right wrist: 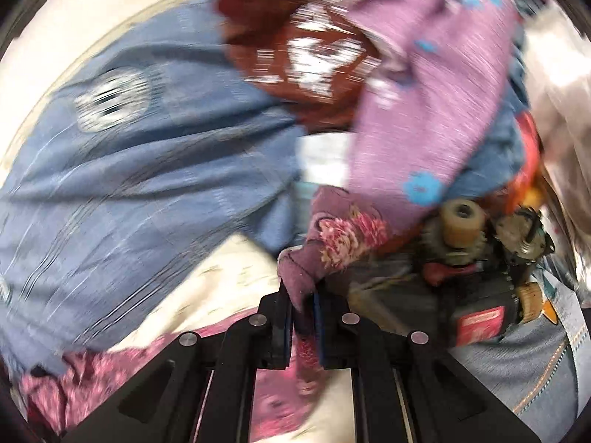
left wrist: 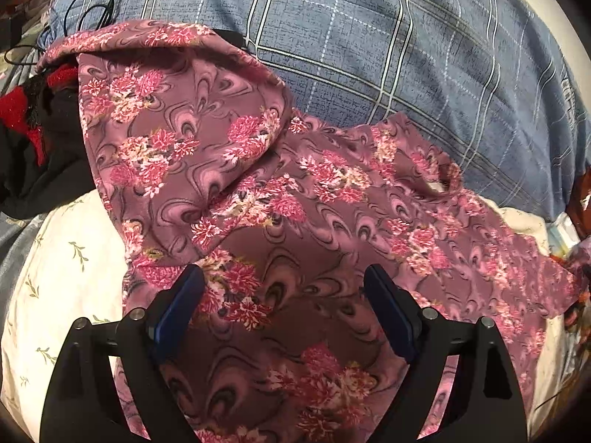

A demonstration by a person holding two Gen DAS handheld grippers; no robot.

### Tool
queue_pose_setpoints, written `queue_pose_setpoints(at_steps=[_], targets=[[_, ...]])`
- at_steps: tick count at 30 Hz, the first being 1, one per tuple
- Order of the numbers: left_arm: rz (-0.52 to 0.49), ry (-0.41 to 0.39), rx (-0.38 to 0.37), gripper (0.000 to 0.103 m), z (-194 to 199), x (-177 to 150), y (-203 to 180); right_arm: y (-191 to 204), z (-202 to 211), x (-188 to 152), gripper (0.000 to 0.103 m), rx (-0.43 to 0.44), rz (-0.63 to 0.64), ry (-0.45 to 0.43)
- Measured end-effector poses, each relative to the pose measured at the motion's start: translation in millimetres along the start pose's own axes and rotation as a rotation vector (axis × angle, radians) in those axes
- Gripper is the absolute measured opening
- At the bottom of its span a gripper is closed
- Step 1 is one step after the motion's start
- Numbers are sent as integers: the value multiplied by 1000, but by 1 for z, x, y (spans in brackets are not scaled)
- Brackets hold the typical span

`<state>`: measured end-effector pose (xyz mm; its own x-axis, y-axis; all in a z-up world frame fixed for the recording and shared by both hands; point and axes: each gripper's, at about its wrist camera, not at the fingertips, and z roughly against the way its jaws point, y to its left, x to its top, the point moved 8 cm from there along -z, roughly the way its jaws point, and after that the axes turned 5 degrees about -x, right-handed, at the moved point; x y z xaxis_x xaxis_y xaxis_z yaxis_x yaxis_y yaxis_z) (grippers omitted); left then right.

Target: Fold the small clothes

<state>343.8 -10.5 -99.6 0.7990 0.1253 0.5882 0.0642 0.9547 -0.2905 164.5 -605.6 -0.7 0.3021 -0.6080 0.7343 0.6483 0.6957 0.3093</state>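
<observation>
A mauve garment with pink flower print [left wrist: 258,192] lies spread and partly folded over a cream sheet and a blue plaid cloth. My left gripper [left wrist: 284,280] hovers just above its near part, jaws wide apart, nothing between the pads. In the right wrist view my right gripper [right wrist: 303,295] is shut on a bunched edge of the same floral garment [right wrist: 343,236], which stands up out of the pads and trails down between the fingers. That view is blurred by motion.
A blue plaid cloth [left wrist: 388,55] covers the far side. A cream leaf-print sheet [left wrist: 62,269] lies at the left, with black and red clothing [left wrist: 26,118] and black cables [left wrist: 88,3] beyond. At the right are a lilac cloth [right wrist: 424,110], a rust-brown cloth [right wrist: 295,51] and a small motor-like device [right wrist: 480,251].
</observation>
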Motion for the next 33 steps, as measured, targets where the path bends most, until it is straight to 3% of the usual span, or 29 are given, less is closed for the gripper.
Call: queue_pose_setpoints(at_steps=[6,22,33], targets=[[-5,-14,-46,88,14,2,-3,71,17,-28,9,99,83,25],[-1,44,-86,88,26,4,5,304,32,-185,9,404,362,254],[5,20,-89,88,33,13,13,402,54,-279,9,510,539,340]])
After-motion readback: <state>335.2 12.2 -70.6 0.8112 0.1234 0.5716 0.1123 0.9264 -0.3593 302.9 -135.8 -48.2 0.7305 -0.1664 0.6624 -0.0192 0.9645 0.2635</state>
